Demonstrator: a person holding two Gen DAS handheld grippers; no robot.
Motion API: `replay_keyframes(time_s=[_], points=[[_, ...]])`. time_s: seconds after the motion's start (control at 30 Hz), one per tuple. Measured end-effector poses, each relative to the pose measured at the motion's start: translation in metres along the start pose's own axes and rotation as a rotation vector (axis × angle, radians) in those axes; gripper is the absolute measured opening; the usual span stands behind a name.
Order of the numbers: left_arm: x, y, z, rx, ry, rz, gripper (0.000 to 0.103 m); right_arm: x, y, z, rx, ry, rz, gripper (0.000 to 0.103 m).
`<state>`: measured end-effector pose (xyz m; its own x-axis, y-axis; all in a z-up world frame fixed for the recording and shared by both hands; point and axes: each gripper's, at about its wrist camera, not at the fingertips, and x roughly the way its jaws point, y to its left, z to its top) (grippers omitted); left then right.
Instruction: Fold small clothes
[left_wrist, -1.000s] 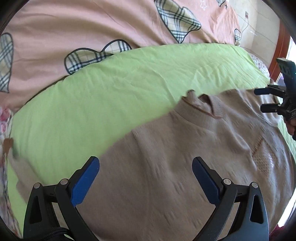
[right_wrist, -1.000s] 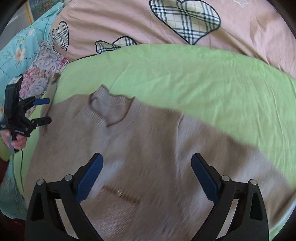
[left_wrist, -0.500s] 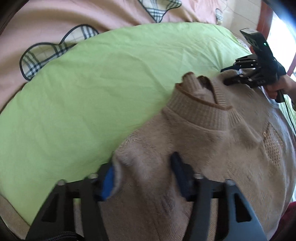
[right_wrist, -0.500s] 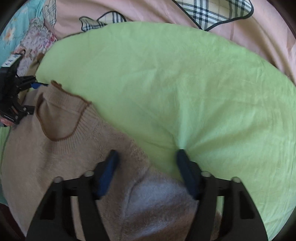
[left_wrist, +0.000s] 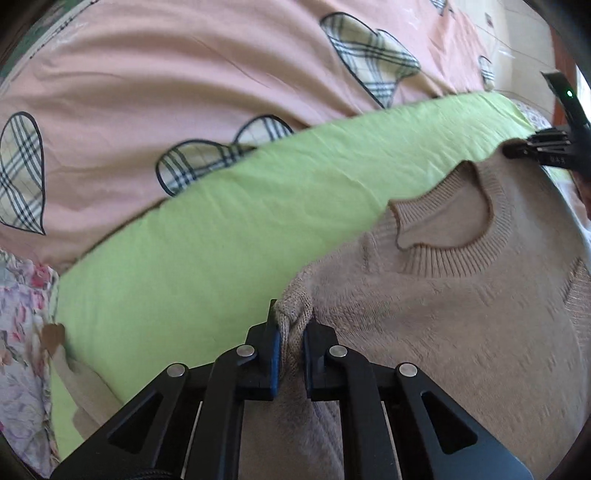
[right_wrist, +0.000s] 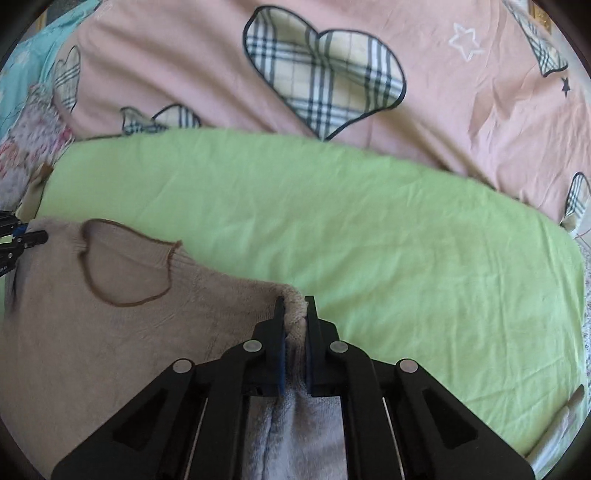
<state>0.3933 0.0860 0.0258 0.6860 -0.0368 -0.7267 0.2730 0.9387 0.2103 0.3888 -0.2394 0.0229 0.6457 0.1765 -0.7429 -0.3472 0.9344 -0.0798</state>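
- The sweater (left_wrist: 443, 332) is beige knit with a ribbed round collar edged in brown; it lies on the green sheet (left_wrist: 221, 229), filling the lower right of the left wrist view and the lower left of the right wrist view.
- The left gripper (left_wrist: 290, 332), at the bottom centre of its own view, has just been closing and is now clamped on a bunched shoulder of the sweater, with knit pinched between the blue pads.
- The right gripper (right_wrist: 294, 325), at the bottom centre of its view, has likewise just been closing and is pinching the other shoulder, where a fold of fabric stands up between its jaws.
- In the left wrist view the right gripper shows at the right edge, its tips at the sweater's far shoulder; blur there makes the contact hard to judge.
- A sleeve (left_wrist: 85, 384) trails to the lower left of the left wrist view.
- Behind the sheet lies a pink cover (right_wrist: 480, 92) with plaid hearts.
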Motion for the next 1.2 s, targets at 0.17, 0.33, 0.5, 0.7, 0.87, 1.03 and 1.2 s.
replay_keyframes(time_s=[0.17, 0.33, 0.5, 0.7, 0.87, 1.03, 1.2], points=[[0.044, 0.018, 0.017, -0.041, 0.071, 0.060, 0.008, 0.042, 0.006, 0.021, 0.051, 0.018, -0.066, 0.007], [0.080, 0.010, 0.004, -0.016, 0.122, 0.114, 0.009, 0.094, 0.007, 0.008, 0.066, 0.084, -0.073, 0.007], [0.066, 0.026, 0.011, -0.080, 0.139, 0.064, 0.027, 0.091, 0.002, 0.007, 0.092, 0.075, -0.029, 0.026], [0.000, 0.037, 0.001, -0.159, 0.114, 0.048, 0.045, 0.018, -0.054, -0.019, 0.286, -0.007, 0.035, 0.037], [-0.057, 0.011, -0.023, -0.227, 0.065, -0.018, 0.051, -0.054, -0.135, -0.095, 0.511, -0.032, -0.087, 0.037], [-0.084, -0.026, -0.044, -0.310, 0.068, -0.098, 0.061, -0.090, -0.215, -0.149, 0.731, -0.018, -0.254, 0.041], [-0.085, -0.067, -0.062, -0.370, 0.108, -0.166, 0.061, -0.100, -0.271, -0.183, 0.917, -0.054, -0.300, 0.044]])
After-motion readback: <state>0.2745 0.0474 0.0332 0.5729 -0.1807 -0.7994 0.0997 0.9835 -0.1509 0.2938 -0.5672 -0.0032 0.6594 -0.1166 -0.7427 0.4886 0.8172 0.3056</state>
